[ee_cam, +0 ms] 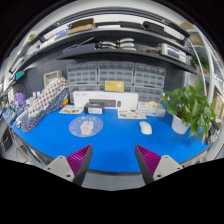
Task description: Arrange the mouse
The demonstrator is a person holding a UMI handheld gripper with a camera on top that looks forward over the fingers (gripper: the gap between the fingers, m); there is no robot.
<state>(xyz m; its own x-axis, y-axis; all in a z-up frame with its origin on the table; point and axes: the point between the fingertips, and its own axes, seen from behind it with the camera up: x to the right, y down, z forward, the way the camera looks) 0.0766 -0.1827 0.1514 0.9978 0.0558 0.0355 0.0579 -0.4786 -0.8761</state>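
the jaws stand open with nothing between them. the mouse [146, 127] lies well beyond them on the blue table [110, 145].

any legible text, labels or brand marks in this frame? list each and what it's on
None can be read.
Orange sign on the white box at the back of the blue mat: too small to read.
Packages stacked beside the mat: print blurred.
Mouse: no visible mark.
Gripper is open, nothing between its fingers.
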